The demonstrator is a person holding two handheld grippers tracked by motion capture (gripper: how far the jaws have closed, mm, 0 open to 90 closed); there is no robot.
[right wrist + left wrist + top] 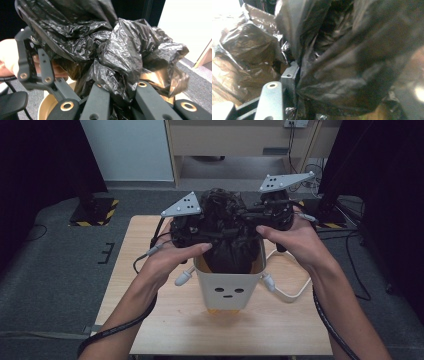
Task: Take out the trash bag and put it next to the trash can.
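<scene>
Forearms: both come in from the bottom of the high view, cables trailing along the wrists, and meet over the bin
Left hand (pixel 167 260): carries the left gripper (pixel 186 227) at the bin's left rim, pushed up against the black bag
Right hand (pixel 295 240): carries the right gripper (pixel 272 215) at the opposite side, level with the bag's top
Left gripper, state: in the left gripper view one pale jaw lies against a fold of plastic that drapes over it; the other jaw is hidden, so I cannot tell whether the film is pinched or only lying there
Right gripper (pixel 117 93), state: its two black jaws are pressed together with a bunch of film pinched between them
Black bag (pixel 227 227): a crumpled bin liner, gathered into a knotted-looking bunch that stands above the rim, its lower part down inside the bin
Why held so: one tool on each side looks meant to draw the mouth together, or to keep the bunch up clear of the rim
White bin (pixel 229 287): small, tapered, a simple face printed on its front, standing upright near the middle of the wooden table (pixel 150 310)
Bin contents: the bag; whatever the bag itself holds is hidden by the plastic
White cord (pixel 295 287): loops on the table just right of the bin
</scene>
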